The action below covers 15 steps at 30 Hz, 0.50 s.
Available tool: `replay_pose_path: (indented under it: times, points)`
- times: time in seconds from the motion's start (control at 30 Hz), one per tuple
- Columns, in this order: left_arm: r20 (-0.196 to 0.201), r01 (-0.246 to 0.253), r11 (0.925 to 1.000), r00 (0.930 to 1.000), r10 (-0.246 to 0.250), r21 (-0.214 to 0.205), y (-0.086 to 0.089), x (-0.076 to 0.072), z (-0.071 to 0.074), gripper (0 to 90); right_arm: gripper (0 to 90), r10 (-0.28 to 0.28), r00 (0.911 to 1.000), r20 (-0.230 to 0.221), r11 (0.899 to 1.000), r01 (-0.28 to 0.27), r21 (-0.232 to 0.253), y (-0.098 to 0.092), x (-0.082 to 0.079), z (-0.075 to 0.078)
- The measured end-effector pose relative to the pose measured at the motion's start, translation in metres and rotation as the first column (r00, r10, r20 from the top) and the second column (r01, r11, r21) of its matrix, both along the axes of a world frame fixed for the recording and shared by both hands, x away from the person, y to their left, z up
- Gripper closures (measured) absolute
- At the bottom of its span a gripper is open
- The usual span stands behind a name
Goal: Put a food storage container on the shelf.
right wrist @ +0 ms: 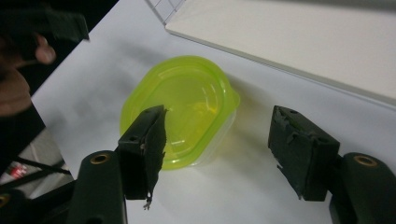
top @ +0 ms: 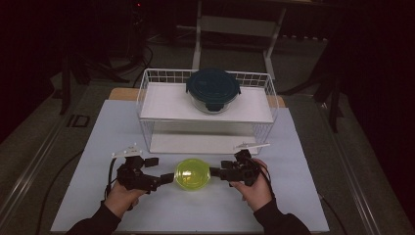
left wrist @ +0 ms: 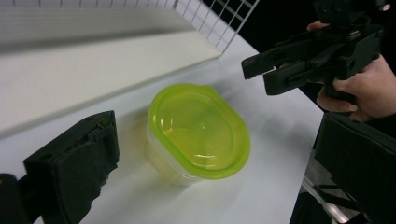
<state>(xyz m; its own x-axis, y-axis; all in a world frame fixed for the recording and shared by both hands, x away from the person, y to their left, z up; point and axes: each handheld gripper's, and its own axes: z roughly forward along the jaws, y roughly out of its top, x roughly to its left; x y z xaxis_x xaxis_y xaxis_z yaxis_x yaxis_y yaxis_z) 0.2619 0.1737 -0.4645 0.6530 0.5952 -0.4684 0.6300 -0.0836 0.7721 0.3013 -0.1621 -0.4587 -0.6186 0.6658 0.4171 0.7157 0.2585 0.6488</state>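
Observation:
A clear tub with a yellow-green lid point(top: 192, 175) stands on the white table near the front middle. My left gripper point(top: 165, 179) points at it from the left, its tips close beside the tub's rim. My right gripper point(top: 217, 172) points at it from the right, just as close. In the left gripper view the tub point(left wrist: 198, 130) lies ahead between wide-apart jaws, and the left gripper point(left wrist: 217, 140) is open. In the right gripper view the right gripper point(right wrist: 219, 130) is open above the tub point(right wrist: 187, 102); one jaw overlaps the lid and no pad presses on it.
A white wire rack point(top: 147, 98) with two shelves stands behind the tub. A glass container with a dark lid point(top: 213, 90) sits on its top shelf. The white table top point(top: 98, 196) runs out to dark floor on each side.

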Motion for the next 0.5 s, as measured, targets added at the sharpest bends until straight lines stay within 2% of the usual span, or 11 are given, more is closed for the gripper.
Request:
replay_pose_path:
  times: [0.13,0.3,0.37,0.43,0.5]
  points:
    - [-0.055,-0.008,0.9999,0.9985,0.007,-0.009,-0.002,0.007,-0.007,1.4,37.3,-0.008,0.9985,-0.053,1.0,0.009,0.024,0.002,0.005,-0.003]
    - [-0.143,-0.023,0.9989,0.9896,0.017,-0.041,-0.003,0.017,-0.016,6.7,39.6,-0.028,0.9932,-0.113,0.999,0.032,0.033,0.003,0.013,-0.009]
    - [-0.19,-0.036,0.9986,0.9813,0.028,-0.039,-0.004,0.021,-0.02,12.9,40.0,-0.035,0.9889,-0.145,0.998,0.042,0.046,0.002,0.018,-0.013]
    - [-0.256,-0.057,0.9966,0.9659,0.04,-0.059,-0.005,0.026,-0.026,14.2,40.8,-0.041,0.9847,-0.169,0.997,0.051,0.053,0.002,0.02,-0.017]
    - [-0.294,-0.07,0.9968,0.9542,0.056,-0.039,-0.006,0.028,-0.031,16.3,41.9,-0.04,0.9793,-0.199,0.997,0.053,0.062,0.002,0.022,-0.022]
